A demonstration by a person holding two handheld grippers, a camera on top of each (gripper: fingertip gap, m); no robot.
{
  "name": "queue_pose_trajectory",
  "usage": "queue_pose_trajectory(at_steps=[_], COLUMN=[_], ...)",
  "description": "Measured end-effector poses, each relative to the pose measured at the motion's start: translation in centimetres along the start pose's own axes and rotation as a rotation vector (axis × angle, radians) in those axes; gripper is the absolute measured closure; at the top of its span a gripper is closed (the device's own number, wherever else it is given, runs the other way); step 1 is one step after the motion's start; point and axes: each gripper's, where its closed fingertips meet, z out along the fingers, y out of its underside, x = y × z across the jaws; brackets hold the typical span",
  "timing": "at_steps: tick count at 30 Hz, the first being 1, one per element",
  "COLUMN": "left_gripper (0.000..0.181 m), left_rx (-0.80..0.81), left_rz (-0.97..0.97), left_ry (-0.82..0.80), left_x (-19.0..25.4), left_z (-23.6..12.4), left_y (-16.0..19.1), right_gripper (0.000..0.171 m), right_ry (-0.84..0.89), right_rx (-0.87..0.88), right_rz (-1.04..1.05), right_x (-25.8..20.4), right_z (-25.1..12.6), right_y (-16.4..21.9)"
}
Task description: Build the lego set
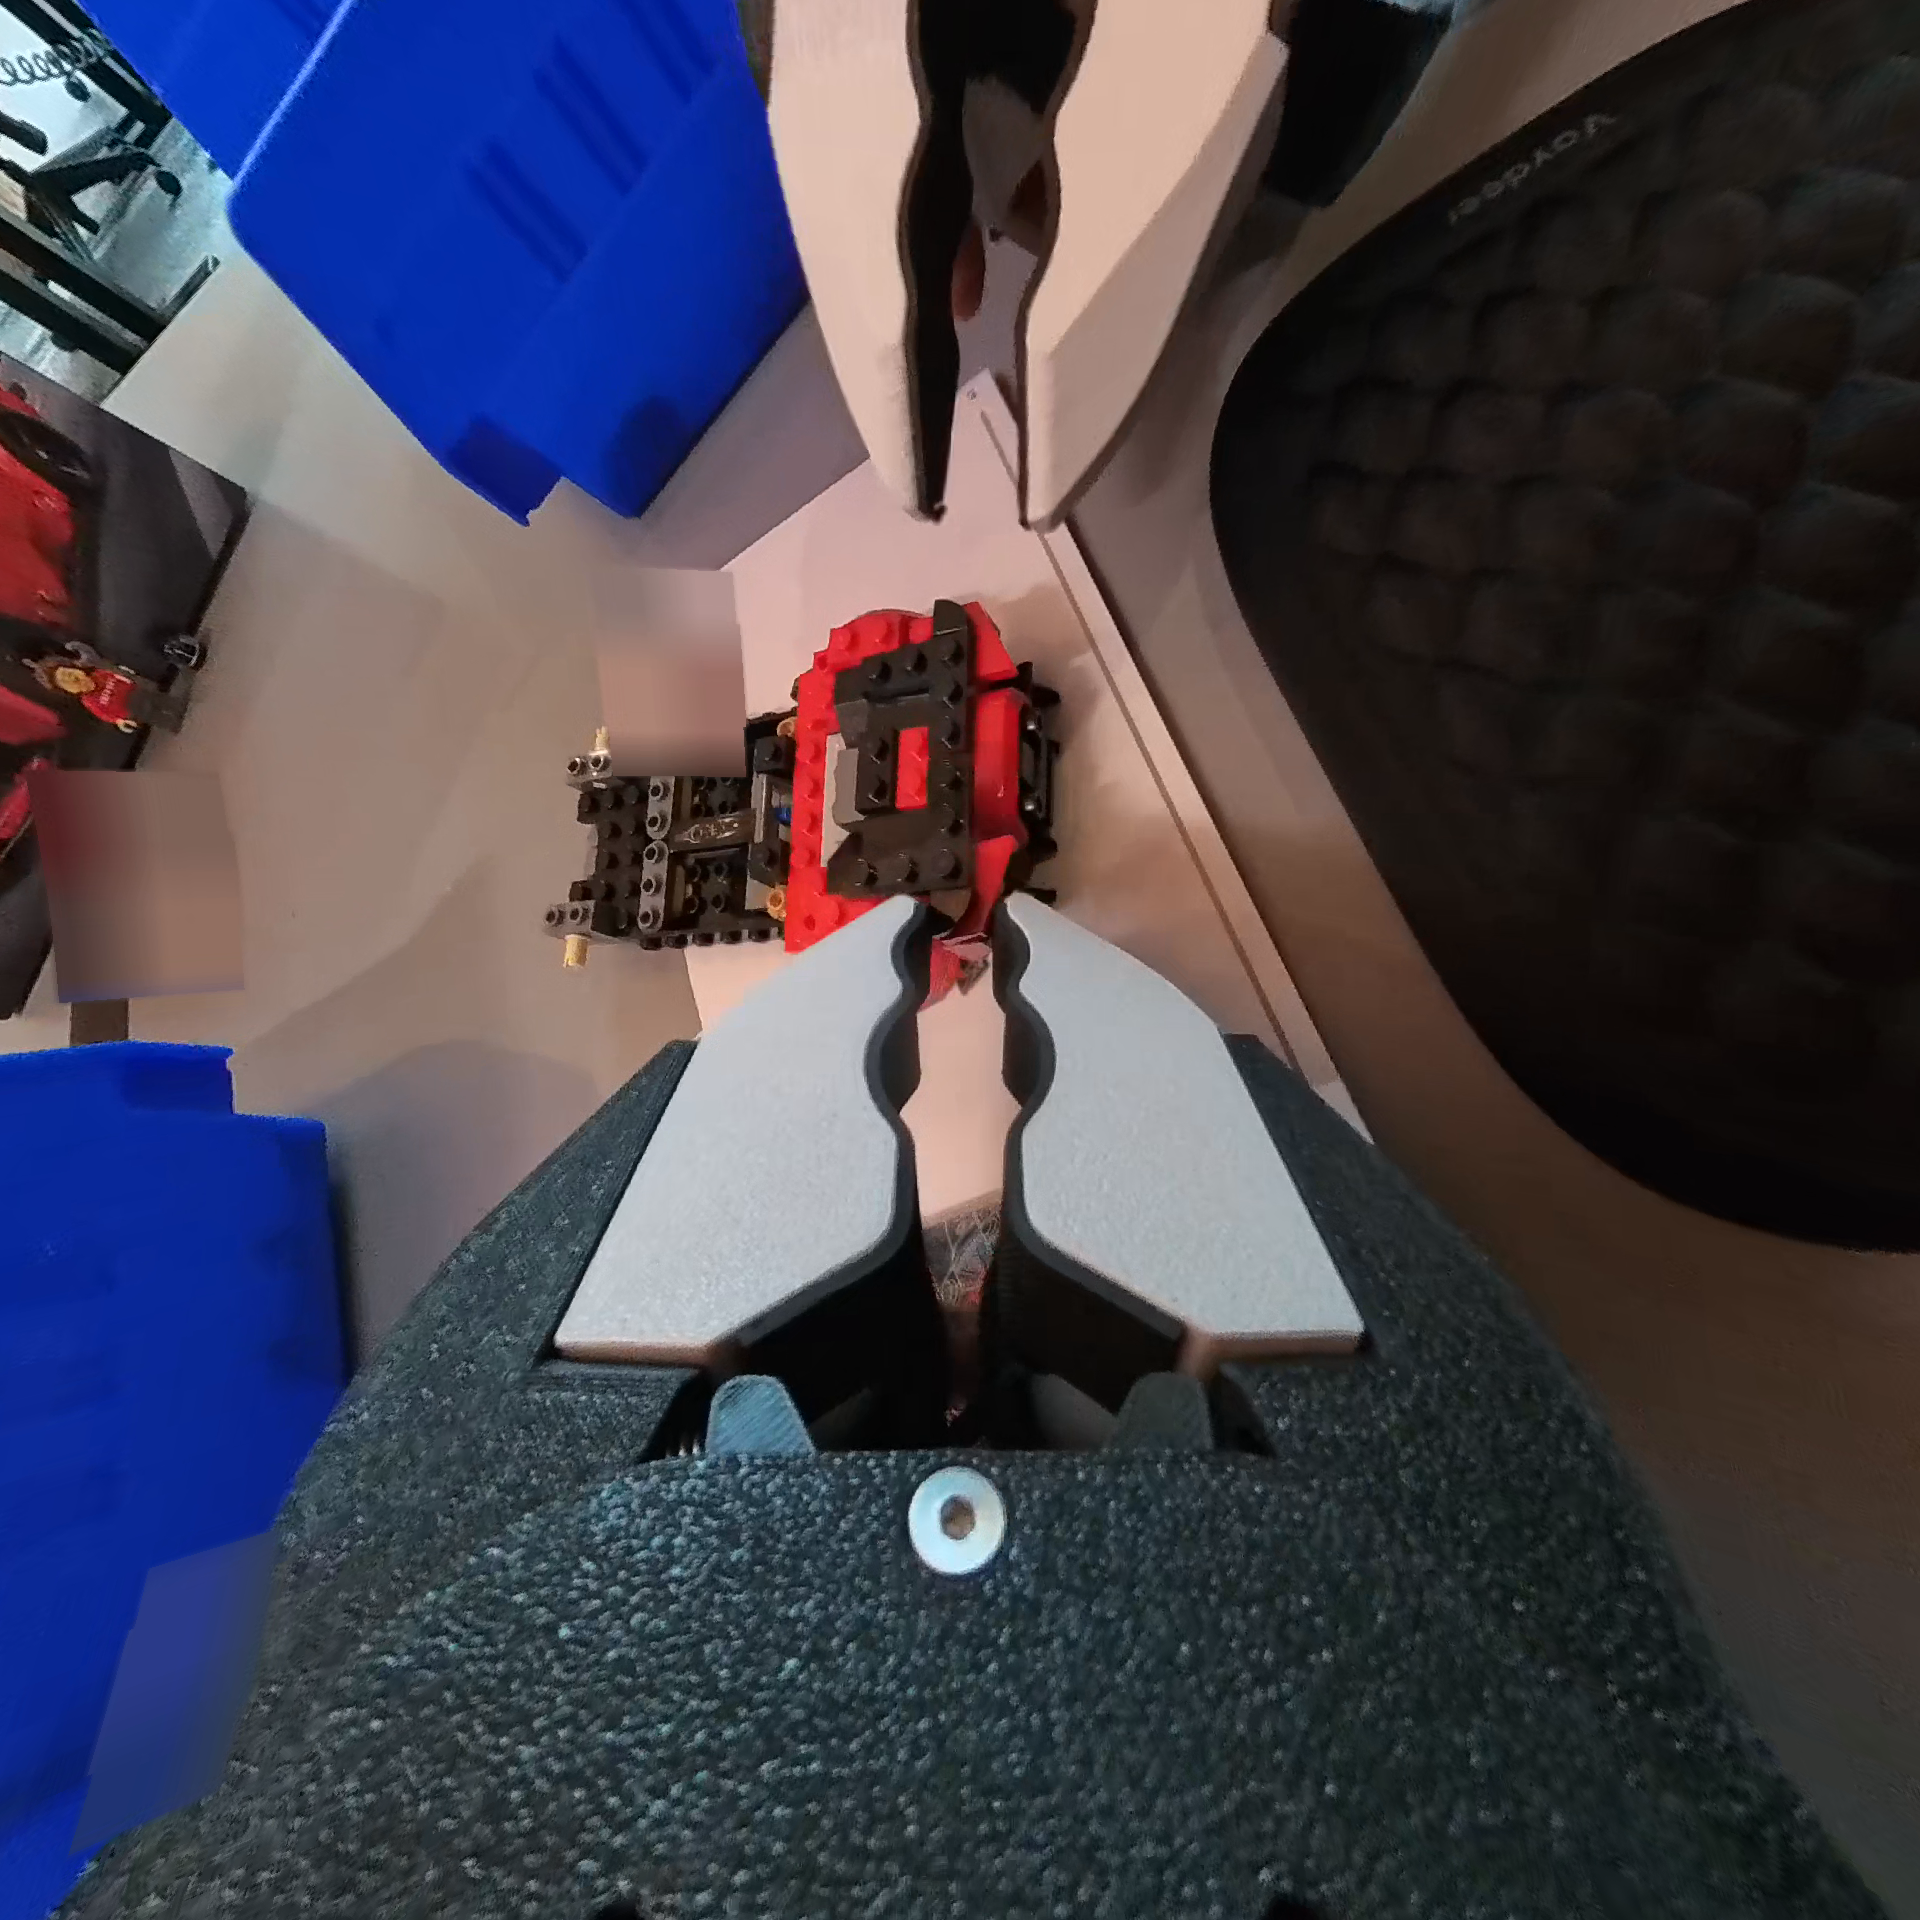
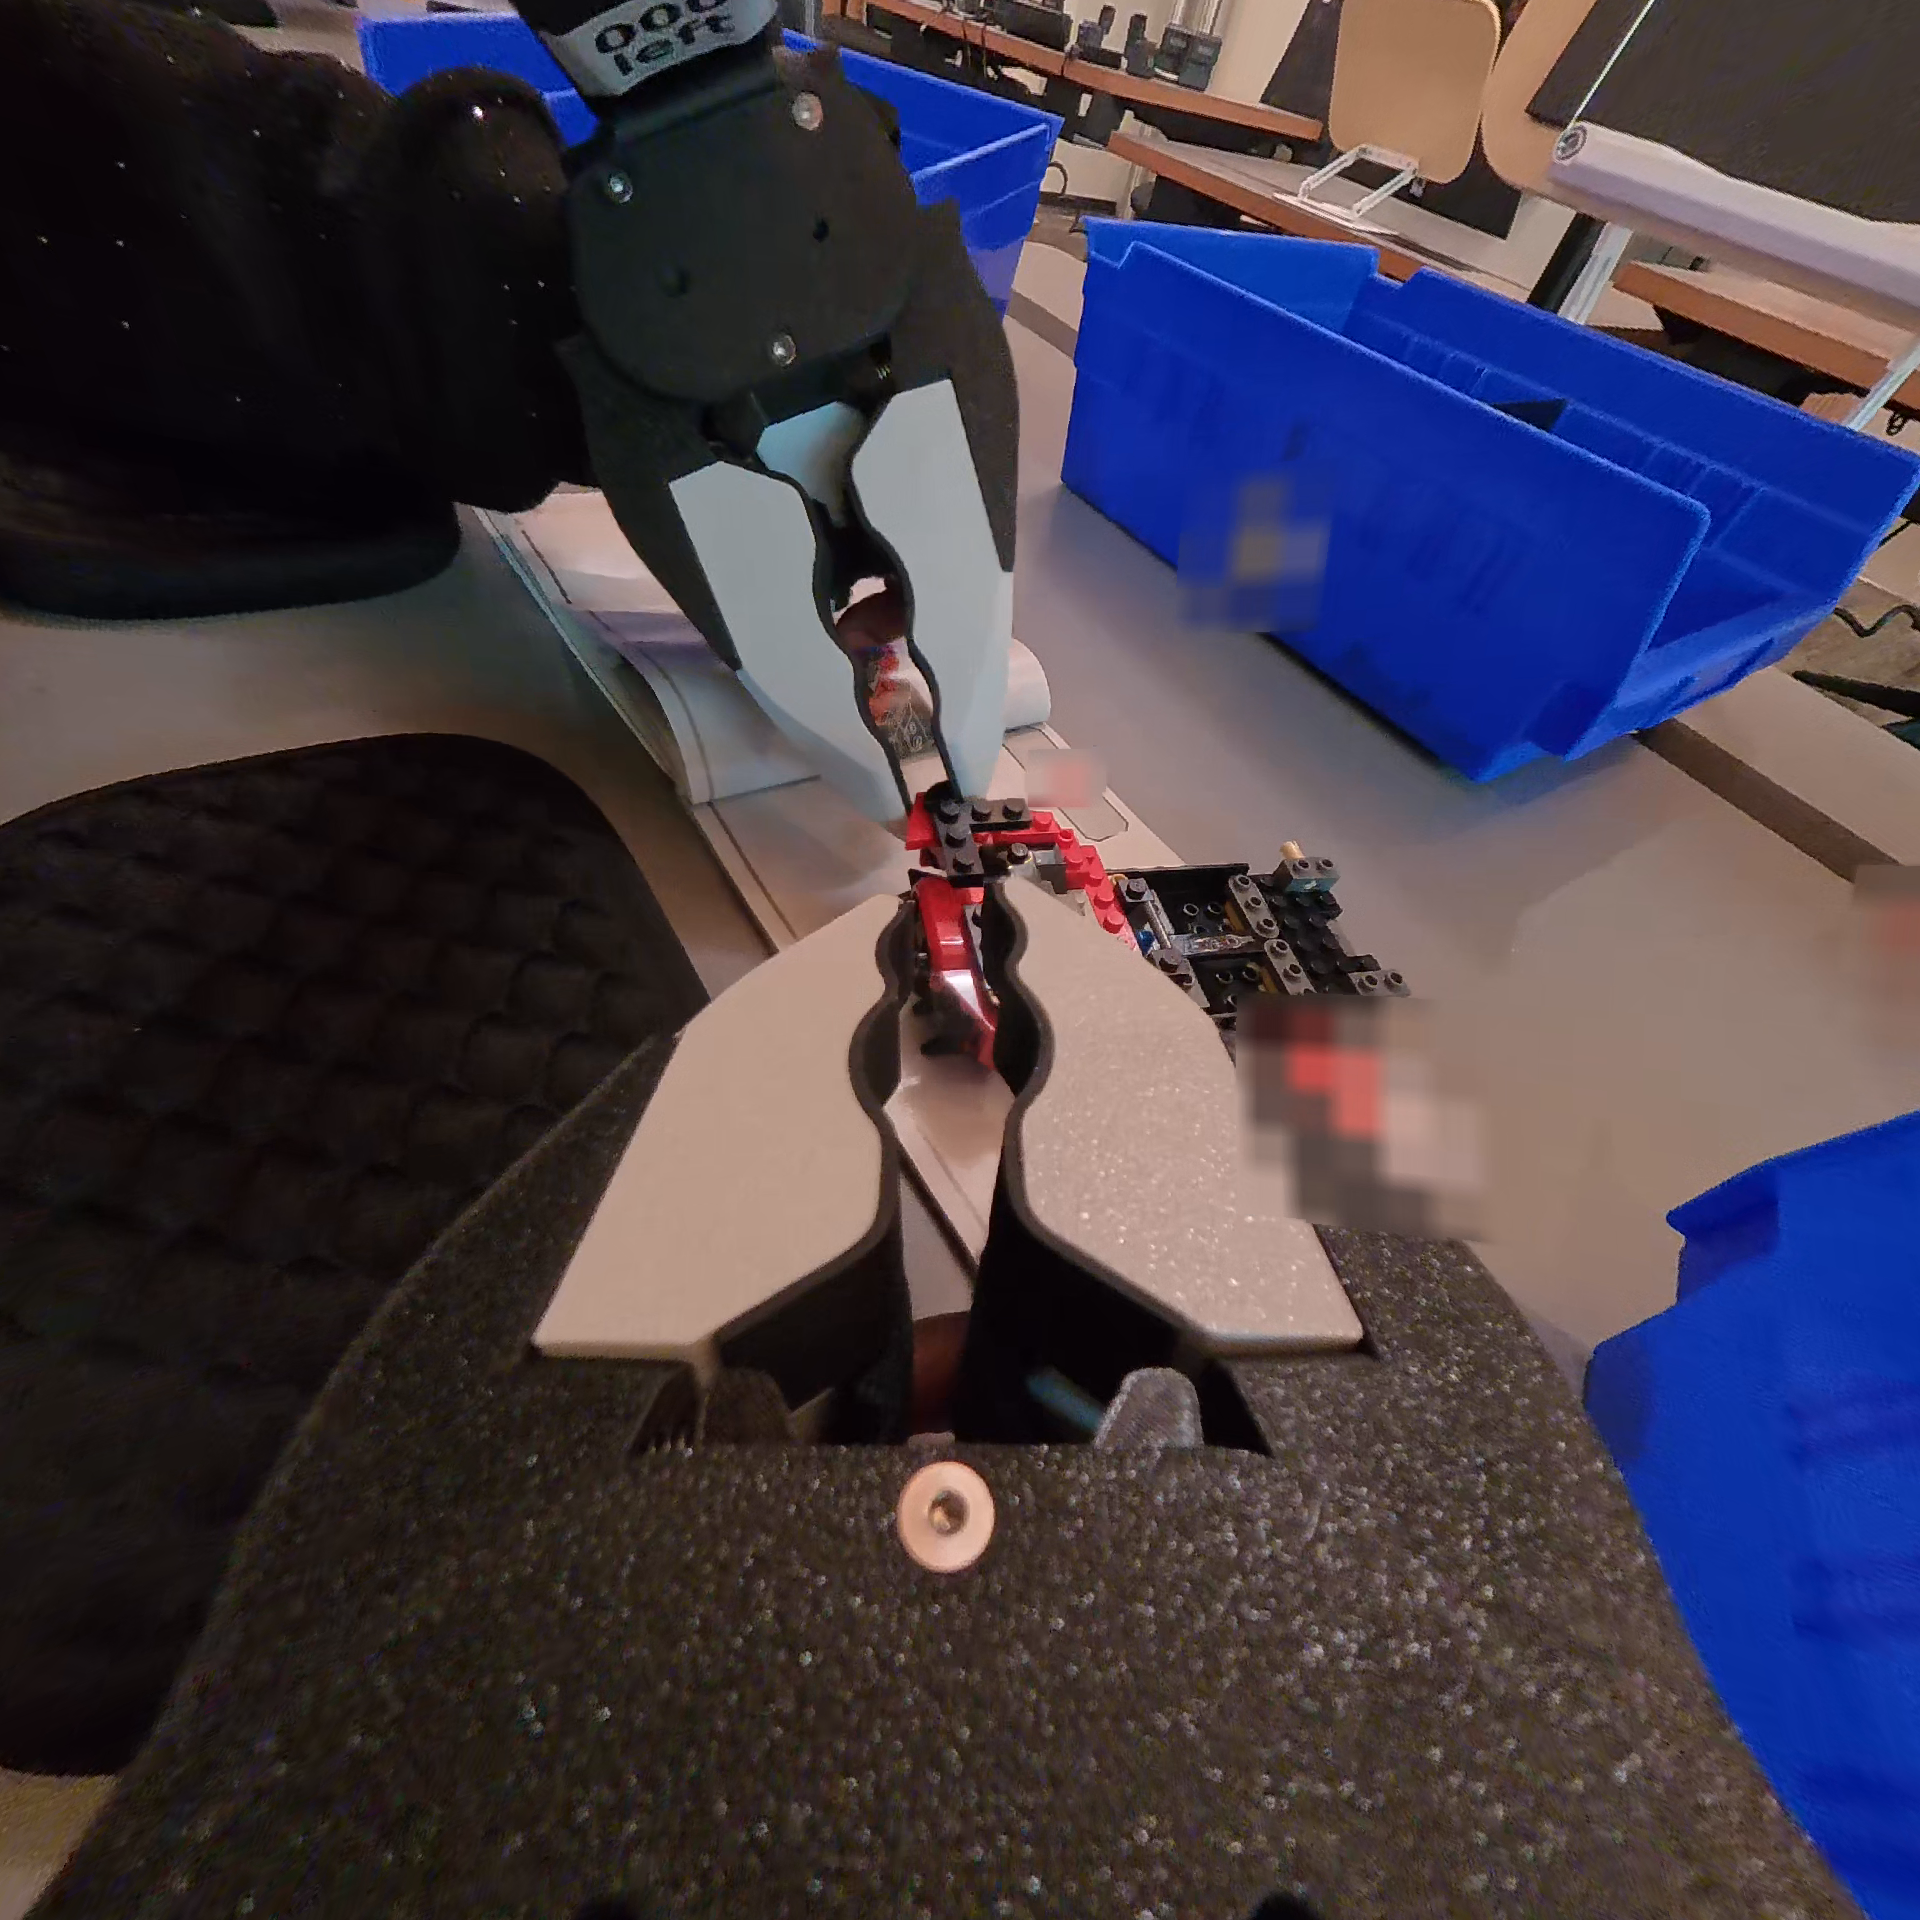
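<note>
Two grippers meet nose to nose over a red and black lego car model (image 1: 914, 769) that rests on the grey table (image 1: 416, 831).

From the left wrist view, the left gripper (image 1: 958, 920) points forward and slightly down, its grey fingers (image 1: 790, 1122) drawn close with a narrow gap. A red curved piece (image 1: 956, 961) at the near edge of the model sits between the tips, and they appear clenched on it. The rest of the model spreads just beyond the tips, with its black studded chassis (image 1: 665, 852) off to the left of them.

In the right wrist view, the right gripper (image 2: 951, 894) is angled down toward the table. Its fingers (image 2: 1132, 1143) are also nearly together, and a red curved fender (image 2: 961, 971) lies in the channel between them, gripped near the tips. The model's red and black top sits just past the tips, and the chassis lies to their right.

Seen from the left wrist view, the right gripper's tips (image 1: 977, 509) hang beyond the model's far side, apart from it in that picture.

A black quilted pad (image 2: 260, 1091) lies to the left of the right gripper's fingers, and blue bins (image 2: 1455, 499) stand beyond and to the right. A black-sleeved arm (image 2: 260, 291) carries the left gripper.
</note>
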Motion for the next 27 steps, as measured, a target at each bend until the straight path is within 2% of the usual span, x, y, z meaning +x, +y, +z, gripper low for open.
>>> queue_pose_trajectory(at_steps=[9,19,27], left_gripper=[0.171,0.171,0.171], left_rx=[0.004,0.001,-0.001], left_rz=[-0.005,-0.005,-0.008], left_ry=[0.014,0.028,0.039], left_x=[-0.1,-0.1,-0.2], left_z=[0.3,0.4,0.4], left_y=[-0.2,-0.2,-0.2], right_gripper=[0.159,0.16,0.155], right_ry=[-0.019,-0.066,-0.124], right_rx=[-0.11,-0.06,-0.251], right_rz=[-0.058,0.049,-0.025], right_x=[-0.7,-0.3,0.5], right_z=[1.0,1.6,3.3], right_y=[1.3,0.1,0.5])
